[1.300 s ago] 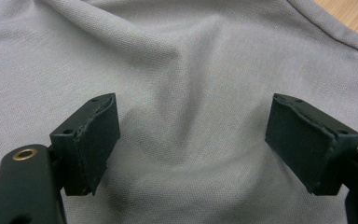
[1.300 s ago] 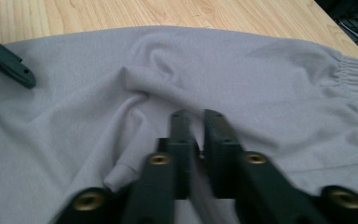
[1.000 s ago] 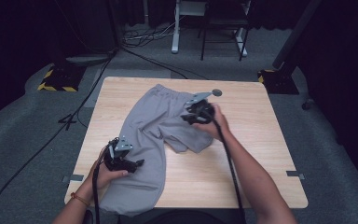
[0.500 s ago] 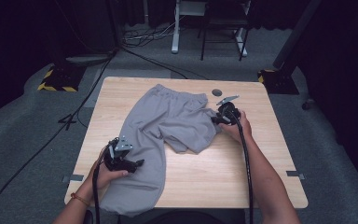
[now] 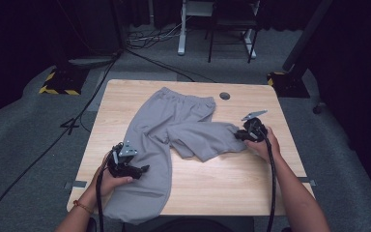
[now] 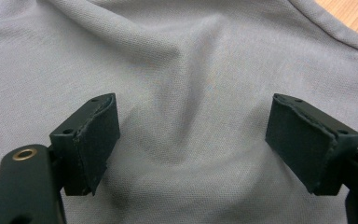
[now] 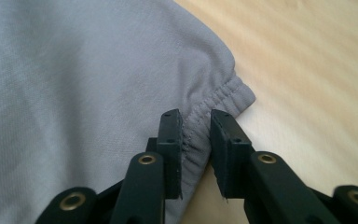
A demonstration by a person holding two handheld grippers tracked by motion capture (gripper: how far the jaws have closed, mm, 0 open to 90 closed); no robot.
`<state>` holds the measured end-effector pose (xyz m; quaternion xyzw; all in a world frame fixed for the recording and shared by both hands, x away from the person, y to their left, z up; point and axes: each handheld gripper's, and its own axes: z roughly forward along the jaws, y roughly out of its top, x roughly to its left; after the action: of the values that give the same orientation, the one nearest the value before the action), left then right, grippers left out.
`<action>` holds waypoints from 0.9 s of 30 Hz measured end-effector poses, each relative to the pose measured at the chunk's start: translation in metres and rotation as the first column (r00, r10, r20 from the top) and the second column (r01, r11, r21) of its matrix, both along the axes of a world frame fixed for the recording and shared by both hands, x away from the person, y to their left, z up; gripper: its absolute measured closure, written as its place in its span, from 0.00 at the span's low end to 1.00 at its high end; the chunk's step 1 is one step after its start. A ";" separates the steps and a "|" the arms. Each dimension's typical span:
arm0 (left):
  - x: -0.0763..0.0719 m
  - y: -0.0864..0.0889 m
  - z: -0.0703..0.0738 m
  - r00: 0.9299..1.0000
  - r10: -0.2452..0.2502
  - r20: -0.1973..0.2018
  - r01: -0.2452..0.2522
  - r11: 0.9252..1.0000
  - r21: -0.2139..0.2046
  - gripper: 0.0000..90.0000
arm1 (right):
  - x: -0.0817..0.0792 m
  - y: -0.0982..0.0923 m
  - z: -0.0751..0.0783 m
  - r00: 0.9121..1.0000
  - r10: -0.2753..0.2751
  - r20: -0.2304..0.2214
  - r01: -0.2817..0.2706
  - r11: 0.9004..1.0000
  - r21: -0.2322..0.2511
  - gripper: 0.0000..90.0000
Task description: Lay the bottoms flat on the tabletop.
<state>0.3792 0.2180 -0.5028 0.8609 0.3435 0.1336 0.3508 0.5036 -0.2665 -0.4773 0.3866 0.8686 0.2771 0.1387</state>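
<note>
Grey sweatpants [image 5: 174, 121] lie spread on the wooden table [image 5: 222, 183], waistband at the far side, one leg hanging over the near edge. My left gripper [image 5: 141, 169] rests on that near leg, and in the left gripper view its jaws [image 6: 191, 126] stand wide open over smooth grey cloth [image 6: 182, 60]. At the right, my right gripper [image 5: 240, 135] is at the end of the other leg. Its jaws [image 7: 196, 122] have just been closing, with the elastic cuff [image 7: 223, 95] bunched between the pads and touching both.
A round cable hole [image 5: 224, 95] sits in the tabletop near the far edge. Bare wood [image 7: 307, 70] lies to the right of the cuff. Beyond the table are a dark carpet, cables [image 5: 149, 41] and white desk legs [image 5: 181, 29].
My right hand has moved right and nearer, from the middle of the trousers to the leg's cuff. That leg now reaches a little farther right. The left hand has stayed put.
</note>
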 end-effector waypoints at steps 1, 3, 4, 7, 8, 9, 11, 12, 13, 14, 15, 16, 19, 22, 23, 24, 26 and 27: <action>0.000 0.000 0.000 1.000 0.000 0.000 0.000 1.000 0.000 0.20 | -0.007 -0.004 0.000 1.000 -0.004 -0.004 0.004 1.000 0.001 0.81; 0.000 0.000 0.000 1.000 0.000 0.000 0.000 1.000 0.000 0.20 | -0.023 -0.011 0.001 1.000 0.004 -0.013 -0.004 1.000 -0.002 0.80; 0.000 0.000 0.000 1.000 0.000 0.000 0.000 1.000 0.000 0.20 | -0.031 -0.014 0.001 1.000 0.010 -0.014 -0.010 1.000 -0.007 0.79; 0.000 0.000 0.000 1.000 0.000 0.000 0.000 1.000 0.000 0.20 | -0.055 -0.021 0.001 1.000 0.019 -0.014 -0.019 1.000 -0.015 0.77; 0.000 0.000 0.000 1.000 0.000 0.000 0.000 1.000 0.000 0.20 | -0.063 -0.023 0.001 1.000 0.021 -0.019 -0.021 1.000 -0.009 0.76; 0.000 0.000 0.000 1.000 0.001 0.000 -0.001 1.000 0.000 0.20 | -0.071 -0.025 0.001 1.000 0.022 -0.019 -0.022 1.000 -0.001 0.76; 0.000 0.000 0.000 1.000 0.002 0.000 -0.002 1.000 0.001 0.20 | -0.087 -0.027 0.000 0.999 0.034 -0.029 -0.034 0.999 0.020 0.75; 0.000 0.000 0.000 1.000 0.003 0.001 -0.003 1.000 0.001 0.20 | -0.095 -0.027 0.000 0.998 0.044 -0.037 -0.043 0.999 0.025 0.75; 0.000 0.000 0.000 1.000 0.005 0.002 -0.005 1.000 0.001 0.20 | -0.104 -0.026 0.000 0.998 0.057 -0.037 -0.057 0.998 0.019 0.75; 0.000 0.000 0.000 1.000 0.005 0.002 -0.005 1.000 0.001 0.20 | -0.112 -0.025 0.001 0.997 0.068 -0.043 -0.067 0.998 0.019 0.76; 0.000 0.000 0.000 1.000 0.005 0.002 -0.005 1.000 0.001 0.20 | -0.120 -0.024 0.001 0.996 0.077 -0.048 -0.076 0.997 0.024 0.76; 0.000 0.000 0.000 1.000 0.005 0.001 -0.005 1.000 0.003 0.20 | -0.128 -0.023 0.000 0.995 0.090 -0.047 -0.089 0.996 0.022 0.77; 0.000 0.000 0.000 1.000 0.007 -0.001 -0.007 1.000 0.003 0.20 | -0.149 -0.016 0.001 0.990 0.130 -0.047 -0.130 0.991 0.018 0.79; 0.000 0.000 0.000 1.000 0.007 -0.001 -0.007 1.000 0.002 0.20 | -0.164 -0.005 0.002 0.977 0.205 -0.060 -0.204 0.979 0.020 0.76; 0.000 0.000 0.000 1.000 0.007 -0.001 -0.007 1.000 0.003 0.20 | -0.168 0.000 0.003 0.971 0.232 -0.056 -0.231 0.973 0.020 0.72; 0.000 0.000 0.000 1.000 0.008 -0.001 -0.008 1.000 0.003 0.20 | -0.172 0.004 0.005 0.967 0.252 -0.044 -0.251 0.968 0.012 0.70; 0.000 -0.001 0.000 1.000 0.009 -0.001 -0.009 1.000 0.001 0.20 | -0.176 0.011 0.010 0.959 0.284 -0.024 -0.284 0.959 0.014 0.64; 0.000 -0.001 0.000 1.000 0.009 -0.001 -0.009 1.000 0.001 0.20 | -0.176 0.014 0.012 0.955 0.295 -0.012 -0.295 0.955 0.022 0.62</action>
<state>0.3788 0.2174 -0.5027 0.8596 0.3474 0.1350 0.3495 0.3281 -0.2530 -0.4648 0.2561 0.9148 0.3005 0.0853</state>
